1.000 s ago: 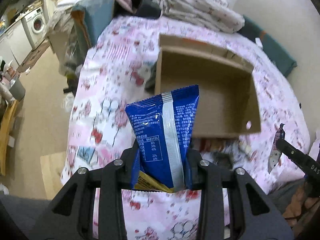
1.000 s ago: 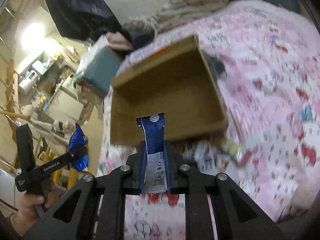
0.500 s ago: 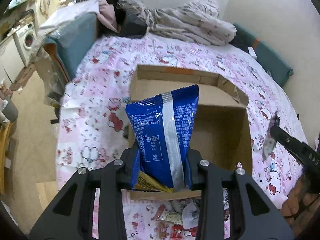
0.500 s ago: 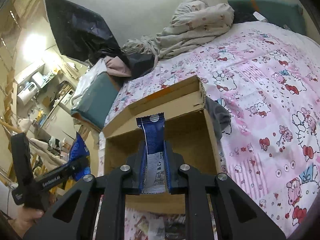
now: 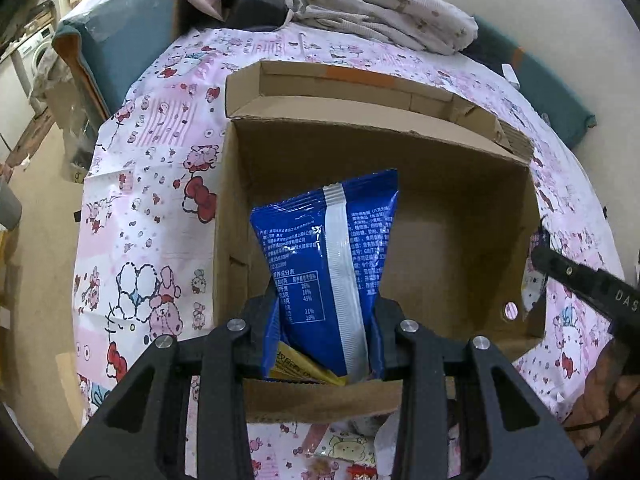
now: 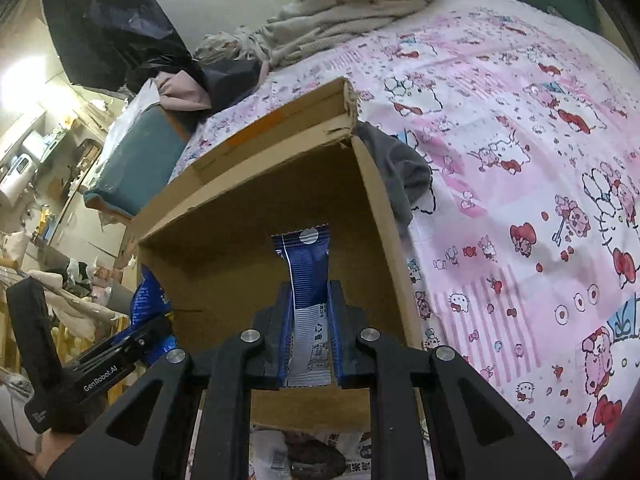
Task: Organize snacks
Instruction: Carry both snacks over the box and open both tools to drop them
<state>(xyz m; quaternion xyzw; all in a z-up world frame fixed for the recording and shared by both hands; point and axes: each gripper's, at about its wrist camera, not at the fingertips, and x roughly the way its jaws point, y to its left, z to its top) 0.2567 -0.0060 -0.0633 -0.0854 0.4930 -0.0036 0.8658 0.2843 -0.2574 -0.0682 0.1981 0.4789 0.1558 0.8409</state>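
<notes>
An open cardboard box (image 5: 452, 168) lies on a pink cartoon-print bed cover; it also shows in the right wrist view (image 6: 248, 200). My left gripper (image 5: 326, 344) is shut on a large blue snack bag (image 5: 332, 252) and holds it over the box's near left part. My right gripper (image 6: 310, 344) is shut on a narrow blue snack packet (image 6: 306, 276) over the box's near right part. The right gripper's arm (image 5: 592, 288) shows at the left view's right edge. The left gripper with its bag (image 6: 148, 304) shows at the right view's left.
Several small snack packets (image 5: 344, 448) lie on the cover in front of the box, also in the right wrist view (image 6: 312, 456). A grey cloth (image 6: 400, 168) lies by the box's right wall. Bedding (image 5: 384, 12) is piled behind. The bed's edge (image 5: 80, 240) drops to the floor on the left.
Both grippers have moved forward and down over the box with their packets still held. The box now fills more of each view.
</notes>
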